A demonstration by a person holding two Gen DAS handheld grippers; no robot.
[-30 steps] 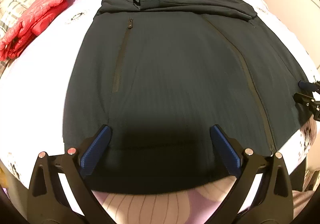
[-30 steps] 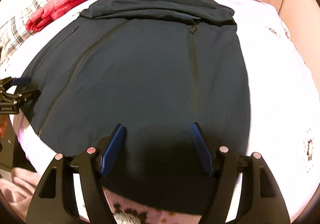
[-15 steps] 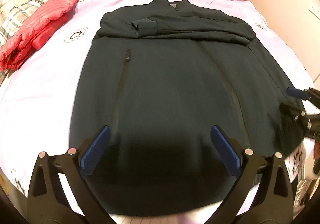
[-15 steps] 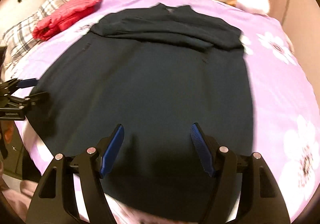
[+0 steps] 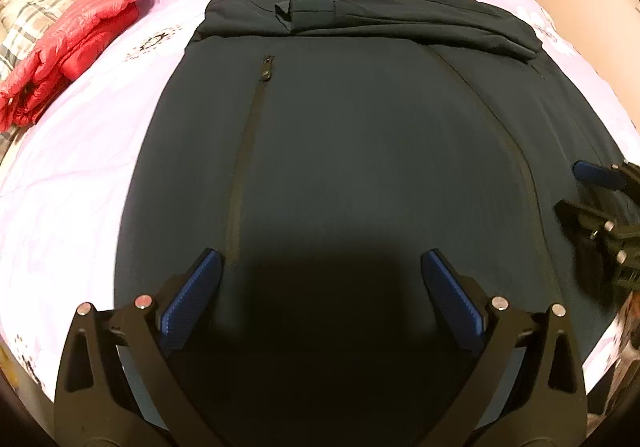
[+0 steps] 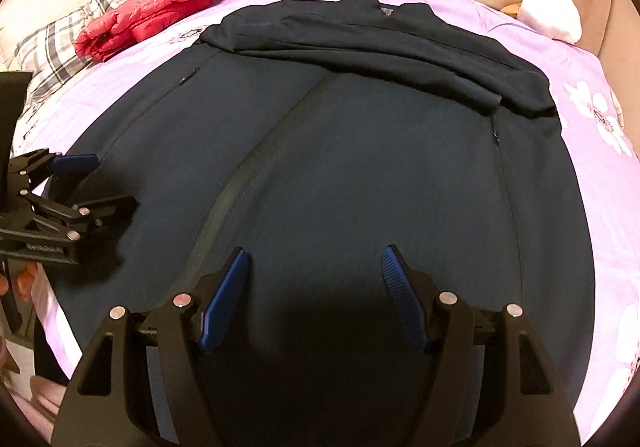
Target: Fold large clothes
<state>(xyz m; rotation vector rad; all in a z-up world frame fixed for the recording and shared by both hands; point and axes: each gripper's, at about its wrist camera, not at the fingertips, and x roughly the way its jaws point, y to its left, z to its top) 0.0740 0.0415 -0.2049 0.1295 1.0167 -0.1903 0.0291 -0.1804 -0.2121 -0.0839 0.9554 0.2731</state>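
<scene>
A pink bed (image 6: pixel 624 207) fills the room. My dark jacket (image 5: pixel 360 151) lies flat under my left hand-held gripper (image 5: pixel 320 279) and right hand-held gripper (image 6: pixel 314 279). Both point down, spread wide, holding nothing.

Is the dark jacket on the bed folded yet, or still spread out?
Partly folded. The dark jacket lies flat across the bed, front up, but both sleeves are already folded across the chest near the collar.

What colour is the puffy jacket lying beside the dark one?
Red puffy jacket, clearest in the right wrist view.
</scene>
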